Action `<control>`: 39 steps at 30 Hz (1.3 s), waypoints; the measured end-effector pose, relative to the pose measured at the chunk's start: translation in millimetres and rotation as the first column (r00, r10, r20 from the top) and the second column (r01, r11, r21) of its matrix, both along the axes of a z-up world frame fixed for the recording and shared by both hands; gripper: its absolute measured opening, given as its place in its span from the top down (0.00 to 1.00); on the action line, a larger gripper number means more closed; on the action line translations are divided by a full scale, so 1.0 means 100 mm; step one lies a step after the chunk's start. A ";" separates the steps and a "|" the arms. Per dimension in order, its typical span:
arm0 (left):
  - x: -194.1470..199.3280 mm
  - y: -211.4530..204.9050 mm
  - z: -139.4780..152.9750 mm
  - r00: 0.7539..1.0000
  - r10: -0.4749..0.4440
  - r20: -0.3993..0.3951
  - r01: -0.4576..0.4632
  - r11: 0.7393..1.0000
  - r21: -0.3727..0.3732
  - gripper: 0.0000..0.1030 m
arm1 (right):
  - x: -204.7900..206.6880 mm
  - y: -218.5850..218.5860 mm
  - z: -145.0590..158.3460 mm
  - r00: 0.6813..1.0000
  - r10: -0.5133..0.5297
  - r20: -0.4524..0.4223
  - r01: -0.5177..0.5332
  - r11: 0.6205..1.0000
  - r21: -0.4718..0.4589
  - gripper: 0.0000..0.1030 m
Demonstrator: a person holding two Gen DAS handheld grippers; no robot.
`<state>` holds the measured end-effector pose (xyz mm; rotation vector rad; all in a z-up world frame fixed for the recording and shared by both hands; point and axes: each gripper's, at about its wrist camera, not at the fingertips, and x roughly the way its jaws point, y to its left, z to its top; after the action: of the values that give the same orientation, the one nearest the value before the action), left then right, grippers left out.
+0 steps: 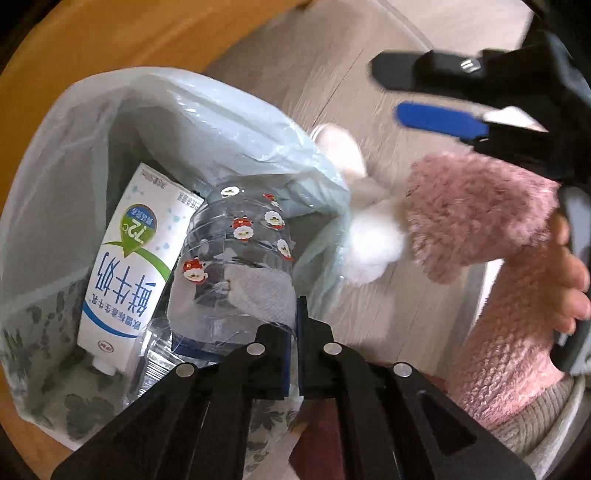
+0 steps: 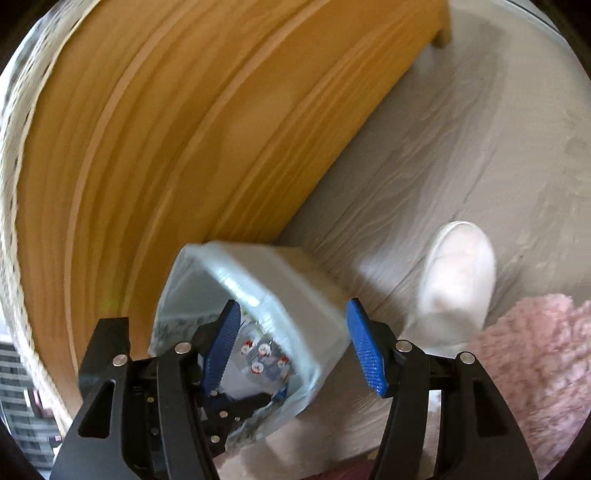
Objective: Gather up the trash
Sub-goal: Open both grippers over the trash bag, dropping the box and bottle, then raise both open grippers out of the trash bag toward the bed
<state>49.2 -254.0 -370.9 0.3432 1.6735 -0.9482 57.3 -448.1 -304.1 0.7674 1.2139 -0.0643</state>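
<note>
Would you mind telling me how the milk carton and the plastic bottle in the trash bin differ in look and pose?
The milk carton is opaque white with green and blue print; the plastic bottle is clear, dotted with small Santa stickers. The carton is boxy with flat faces, while the bottle is rounded and ribbed. The carton lies with its cap end toward the camera; which way the bottle's ends point cannot be told. Both lie side by side inside the lined trash bin.

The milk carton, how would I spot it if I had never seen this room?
Find the bin lined with a pale bag, standing by the wooden furniture. Inside, on the left, lies the white carton with green and blue print, beside a clear bottle dotted with Santa stickers.
</note>
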 end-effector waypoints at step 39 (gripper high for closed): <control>-0.18 1.48 0.90 0.701 0.665 0.258 -0.675 0.735 -0.060 0.07 | -0.02 0.53 0.36 0.956 0.272 0.106 -0.243 0.943 -0.229 0.43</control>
<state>30.9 -105.8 -280.7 -0.1300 1.3998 -0.2939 55.4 -394.9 -268.0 0.4131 1.1457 0.0722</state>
